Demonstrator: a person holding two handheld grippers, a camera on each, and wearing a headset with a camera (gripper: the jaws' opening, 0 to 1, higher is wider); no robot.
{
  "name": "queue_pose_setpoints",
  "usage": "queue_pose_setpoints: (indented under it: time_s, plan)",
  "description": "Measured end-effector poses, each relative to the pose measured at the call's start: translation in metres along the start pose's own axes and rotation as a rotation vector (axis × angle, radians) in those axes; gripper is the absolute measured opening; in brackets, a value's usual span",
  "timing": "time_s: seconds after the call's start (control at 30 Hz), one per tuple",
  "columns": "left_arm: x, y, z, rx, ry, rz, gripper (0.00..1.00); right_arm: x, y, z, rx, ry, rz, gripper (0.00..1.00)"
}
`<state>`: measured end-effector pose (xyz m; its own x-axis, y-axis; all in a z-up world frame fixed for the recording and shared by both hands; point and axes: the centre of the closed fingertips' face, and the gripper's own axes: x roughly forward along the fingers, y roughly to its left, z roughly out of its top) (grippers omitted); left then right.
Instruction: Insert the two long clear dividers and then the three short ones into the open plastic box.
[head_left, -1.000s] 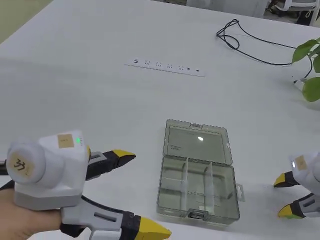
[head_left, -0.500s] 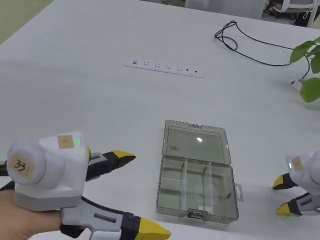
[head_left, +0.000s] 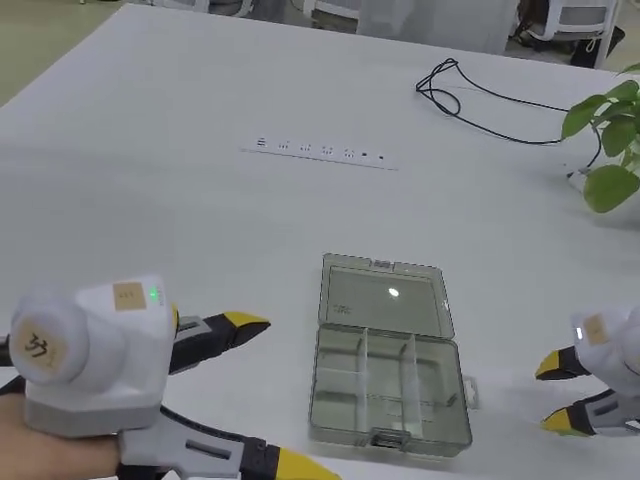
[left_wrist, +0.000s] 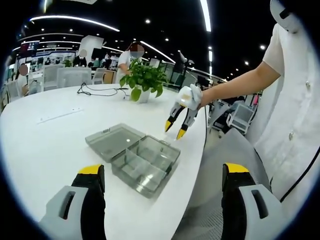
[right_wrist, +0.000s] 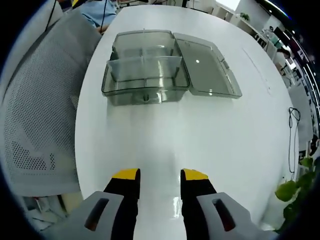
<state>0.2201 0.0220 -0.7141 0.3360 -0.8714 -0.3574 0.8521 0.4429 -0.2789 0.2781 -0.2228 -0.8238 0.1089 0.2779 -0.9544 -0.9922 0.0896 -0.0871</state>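
The open grey see-through plastic box (head_left: 340, 428) sits on the white worktop (head_left: 180, 210), with clear plastic dividers (head_left: 365, 362) inside. The left gripper (head_left: 283, 396) and right gripper (head_left: 552, 395) have fingers spread and empty. I think any loose divider needs a gentle push straight down.

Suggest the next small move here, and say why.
Probably ease the right claw toward the open plastic box to check the dividers are seated. Clear dividers already appear to stand in its tray, and both the right claw and the left claw are open, empty and apart from the box.
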Motion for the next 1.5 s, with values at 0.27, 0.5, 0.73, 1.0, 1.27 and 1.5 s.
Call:
queue_pose_setpoints:
  time_s: [0.27,0.5,0.73,1.0,1.27,1.5]
  plan:
    - [0.007,-0.002,0.017,-0.001,-0.031,-0.011,0.98,-0.025,0.006,0.032,-0.004,-0.067,-0.061,0.33]
    - [0.017,-0.006,0.026,-0.056,-0.036,-0.019,0.94,-0.045,0.016,0.062,-0.031,-0.102,-0.109,0.33]
    - [0.03,-0.014,0.041,-0.143,-0.06,-0.034,0.85,-0.062,0.023,0.096,-0.064,-0.14,-0.149,0.33]
    - [0.042,-0.023,0.052,-0.304,-0.088,-0.066,0.68,-0.079,0.035,0.132,-0.09,-0.184,-0.163,0.33]
    - [0.052,-0.029,0.05,-0.443,-0.073,-0.091,0.49,-0.089,0.045,0.155,-0.105,-0.205,-0.175,0.33]
    - [0.059,-0.035,0.055,-0.577,-0.109,-0.129,0.24,-0.096,0.053,0.171,-0.129,-0.223,-0.176,0.33]
